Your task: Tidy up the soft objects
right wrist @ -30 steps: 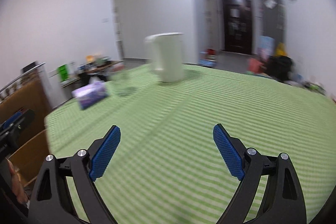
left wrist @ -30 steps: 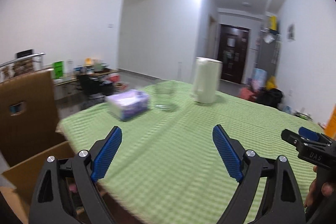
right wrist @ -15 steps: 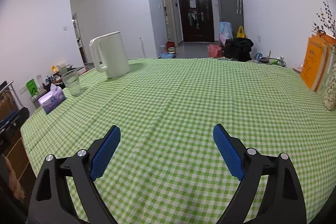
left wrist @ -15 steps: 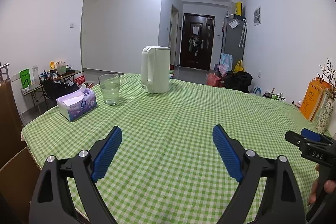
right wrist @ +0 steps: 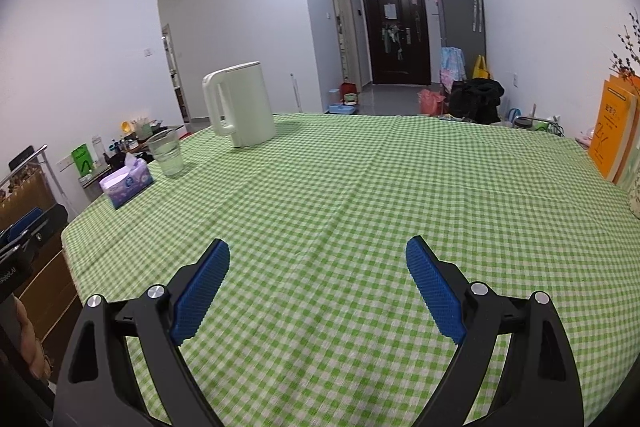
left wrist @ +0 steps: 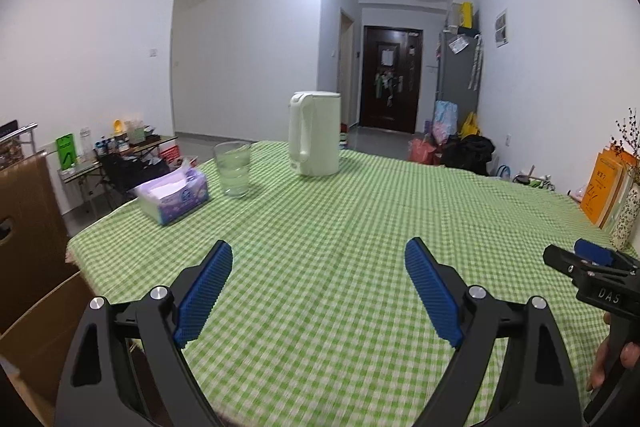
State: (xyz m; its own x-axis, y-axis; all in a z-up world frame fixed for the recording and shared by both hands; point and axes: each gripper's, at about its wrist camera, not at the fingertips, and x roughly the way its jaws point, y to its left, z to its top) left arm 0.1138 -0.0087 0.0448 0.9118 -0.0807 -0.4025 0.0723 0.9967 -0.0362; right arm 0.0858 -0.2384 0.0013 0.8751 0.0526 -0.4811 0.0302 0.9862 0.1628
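Observation:
A soft purple tissue pack (left wrist: 174,195) (right wrist: 126,183) with a white tissue poking out lies near the far left corner of the table. A green checked cloth (left wrist: 360,227) (right wrist: 360,187) covers the table. My left gripper (left wrist: 319,247) hangs open over the near left part of the cloth, with nothing between its blue pads. My right gripper (right wrist: 318,243) is open too, over the near middle of the cloth, and is likewise empty. Both are well short of the tissue pack.
A glass of water (left wrist: 233,169) (right wrist: 167,153) stands right of the tissue pack, a white kettle (left wrist: 314,139) (right wrist: 240,105) behind it. Orange books (right wrist: 616,131) and a vase (left wrist: 626,211) stand at the table's right edge. Brown furniture (left wrist: 28,219) is beside the left edge.
Both views swung across the table: kettle, glass and tissue pack slid left, then slightly back right. The earliest blur has cleared. Both grippers stayed open.

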